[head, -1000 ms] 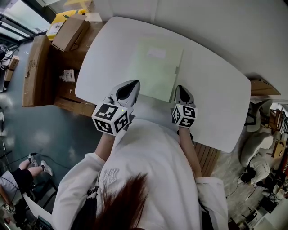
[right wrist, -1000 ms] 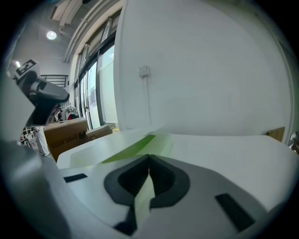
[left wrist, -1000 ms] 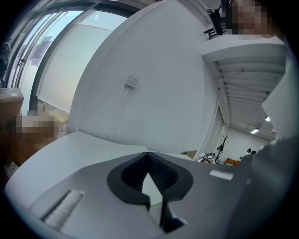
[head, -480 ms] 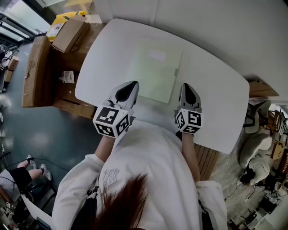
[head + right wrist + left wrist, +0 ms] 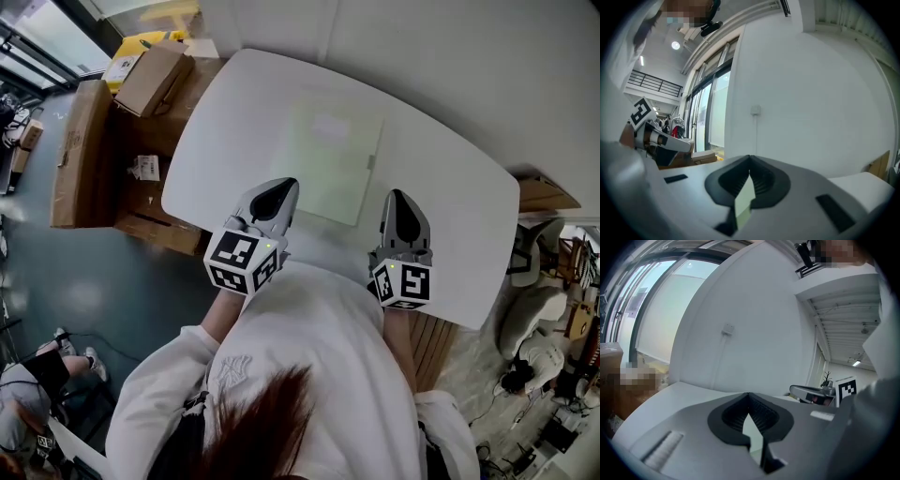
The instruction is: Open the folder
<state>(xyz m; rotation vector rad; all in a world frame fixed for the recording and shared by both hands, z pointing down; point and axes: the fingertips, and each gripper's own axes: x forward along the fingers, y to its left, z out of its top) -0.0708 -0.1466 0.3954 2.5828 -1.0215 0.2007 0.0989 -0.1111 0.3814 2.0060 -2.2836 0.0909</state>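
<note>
Two claws hover closed and empty (tips together): left claw [image 5: 284, 187] at seven o'clock of the folder [image 5: 328, 159], right claw [image 5: 398, 199] at five. Folder lies flat on the worktop [image 5: 450, 187].

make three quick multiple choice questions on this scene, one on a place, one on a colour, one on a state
1. Where does the folder lie?
A. flat on the white table
B. on the floor
C. lifted in a gripper

2. What colour is the folder?
A. red
B. pale green
C. black

3. What state is the folder in?
A. wide open
B. standing on edge
C. closed

Answers:
1 A: the head view shows it flat on the tabletop, beyond the left gripper and the right gripper.
2 B: its cover is pale green against the white top.
3 C: the cover lies flat and neither gripper touches it.
</note>
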